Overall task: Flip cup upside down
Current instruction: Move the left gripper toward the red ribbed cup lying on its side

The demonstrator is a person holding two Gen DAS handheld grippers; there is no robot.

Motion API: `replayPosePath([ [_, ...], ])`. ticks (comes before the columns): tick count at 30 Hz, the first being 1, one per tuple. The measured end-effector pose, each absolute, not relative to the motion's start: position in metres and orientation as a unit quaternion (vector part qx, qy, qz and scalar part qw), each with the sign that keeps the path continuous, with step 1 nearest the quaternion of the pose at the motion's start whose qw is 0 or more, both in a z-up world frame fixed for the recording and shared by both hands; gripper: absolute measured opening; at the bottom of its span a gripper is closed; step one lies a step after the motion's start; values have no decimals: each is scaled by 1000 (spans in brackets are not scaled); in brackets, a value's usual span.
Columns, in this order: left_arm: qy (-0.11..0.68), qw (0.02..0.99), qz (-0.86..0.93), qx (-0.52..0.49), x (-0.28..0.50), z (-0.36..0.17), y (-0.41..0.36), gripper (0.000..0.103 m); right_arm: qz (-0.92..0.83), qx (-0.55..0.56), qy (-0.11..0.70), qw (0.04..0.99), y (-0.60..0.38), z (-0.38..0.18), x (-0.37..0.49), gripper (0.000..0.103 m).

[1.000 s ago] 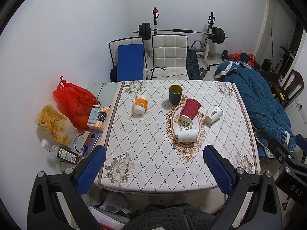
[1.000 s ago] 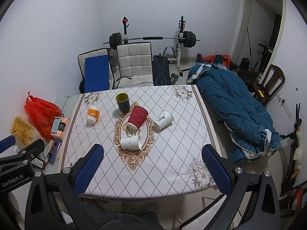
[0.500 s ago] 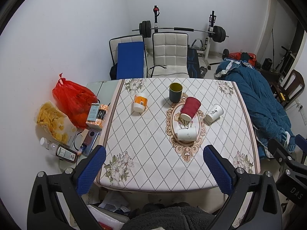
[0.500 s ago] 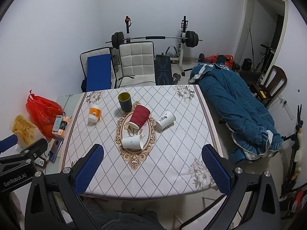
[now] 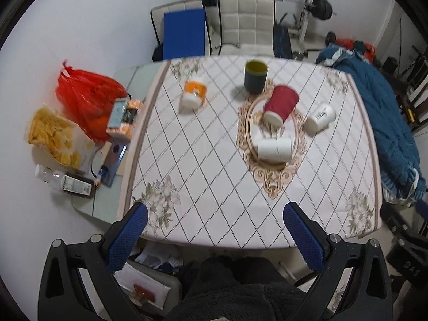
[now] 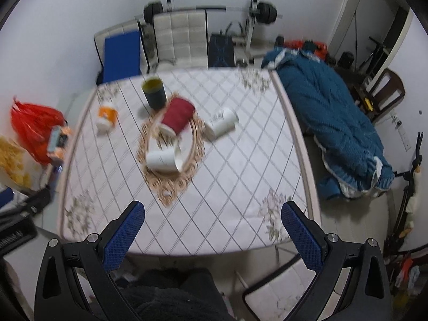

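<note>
**Mostly a target-ambiguity risk: several cups, nothing gripped**

Both claws are released and empty: the left gripper (image 5: 214, 223) and the right gripper (image 6: 212, 220) hang over the near edge of the diamond-patterned tablecloth table (image 5: 203, 182), well short of any cup.

Landmark: the oval gold medallion print (image 5: 271, 144) mid-table.
- Dark green upright cup with yellow inside (image 5: 256, 76): just beyond the medallion's far end. Only one standing mouth-up, so my guess is it's the target.
- Red ribbed paper cup (image 5: 281, 105): tipped over on the medallion's far half.
- White paper cup (image 5: 274, 148): on its side, on the medallion's near half.
- White printed cup (image 5: 320, 117): on its side, right of the medallion.
- Orange-and-white cup (image 5: 194, 95): tipped, well left of it.

Risks:
- Reaching for the green cup means passing over the white and red cups; a low approach could knock them rolling.
- Paper walls may crush under a hard squeeze.
- Both views are motion-blurred, so alignment is uncertain.
</note>
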State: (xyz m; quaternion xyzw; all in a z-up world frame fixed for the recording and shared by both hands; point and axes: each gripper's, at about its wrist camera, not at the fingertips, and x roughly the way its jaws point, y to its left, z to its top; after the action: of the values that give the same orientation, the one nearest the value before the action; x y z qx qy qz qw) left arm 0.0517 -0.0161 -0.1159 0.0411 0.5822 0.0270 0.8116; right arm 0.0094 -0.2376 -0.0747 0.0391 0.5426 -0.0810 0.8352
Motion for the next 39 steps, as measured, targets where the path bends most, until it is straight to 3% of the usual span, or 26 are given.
replayPosePath([
  [13,635,770,35,61,86,-192,-35,103,-57,59,658,749,-267,-226,32,103],
  [39,662,735,-58,135,265,-263,-85,103,-159,144,710,671,-306,-318,138,103],
])
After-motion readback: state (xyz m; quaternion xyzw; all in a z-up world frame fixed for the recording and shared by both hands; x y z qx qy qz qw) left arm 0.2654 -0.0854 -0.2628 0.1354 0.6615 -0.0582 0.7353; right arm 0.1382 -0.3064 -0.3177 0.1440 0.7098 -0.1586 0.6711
